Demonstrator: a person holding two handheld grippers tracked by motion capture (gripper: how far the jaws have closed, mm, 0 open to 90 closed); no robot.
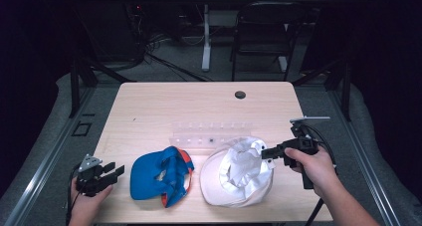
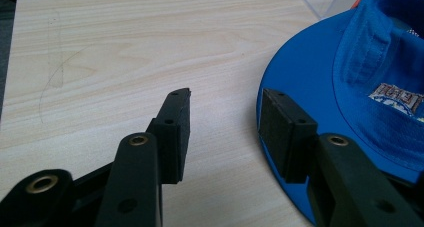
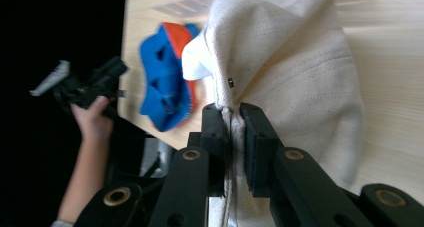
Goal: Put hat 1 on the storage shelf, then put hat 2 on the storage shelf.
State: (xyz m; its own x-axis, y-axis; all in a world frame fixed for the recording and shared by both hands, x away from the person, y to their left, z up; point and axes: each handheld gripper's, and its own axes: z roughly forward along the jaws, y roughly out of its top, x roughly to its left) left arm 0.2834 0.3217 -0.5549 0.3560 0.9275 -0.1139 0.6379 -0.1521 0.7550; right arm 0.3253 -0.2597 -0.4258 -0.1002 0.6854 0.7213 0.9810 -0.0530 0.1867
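On the bench [image 1: 149,106], your right gripper [image 1: 269,154] has its fingers clenched on the white cap's [image 1: 234,178] edge, lifting it (crown sagging), while your left gripper [image 1: 112,172] waits released beside the blue cap [image 1: 149,178].

Both hands at the near edge of the tabletop, each with a black two-jaw gripper.

Left hand [image 1: 85,201] low at the near left corner, wrapped round the black left gripper [image 1: 117,169], which carries a grey three-cornered plate on top and points level toward the right; its jaws stand apart, pads parallel, nothing between them [image 2: 224,124]. Right forearm enters from the near right corner; right hand [image 1: 314,167] raised above the near right part of the tabletop, fist closed on the handle, cable trailing behind. Black right gripper [image 1: 267,154] points left; its jaws are pinched tight on a fold of cream cloth [image 3: 233,118], which hangs from the pads.
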